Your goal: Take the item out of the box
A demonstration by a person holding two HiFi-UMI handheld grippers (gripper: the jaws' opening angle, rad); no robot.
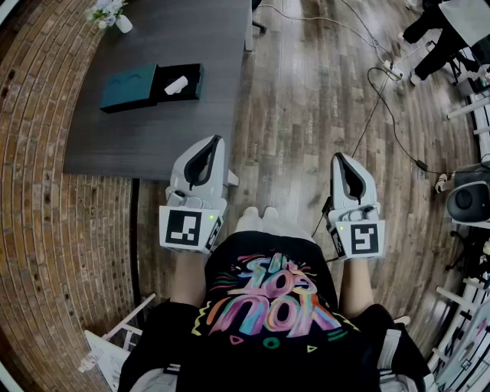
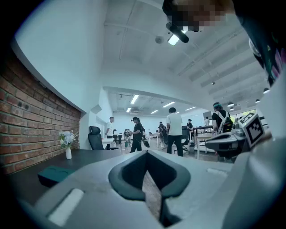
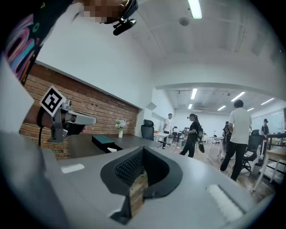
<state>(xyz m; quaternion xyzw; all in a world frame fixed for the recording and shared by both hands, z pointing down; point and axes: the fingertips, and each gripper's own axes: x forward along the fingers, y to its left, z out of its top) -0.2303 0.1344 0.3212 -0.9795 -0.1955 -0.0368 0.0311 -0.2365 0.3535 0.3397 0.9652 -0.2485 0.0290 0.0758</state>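
Your left gripper (image 1: pixel 215 142) and right gripper (image 1: pixel 341 159) are both closed on nothing, held side by side close to your body over the wooden floor (image 1: pixel 306 115), well apart from the table (image 1: pixel 153 142). The teal box (image 1: pixel 130 86) lies on the table beyond a bare stretch of tabletop, its black tray slid out with the white item (image 1: pixel 175 85) in it. A vase of flowers (image 1: pixel 113 15) stands farther back and a cable (image 1: pixel 380 107) trails across the floor to your right; the item is too small to make out.

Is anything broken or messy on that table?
Nothing looks broken or spilled. The teal box on the table just has its black tray slid out, with a white item inside.
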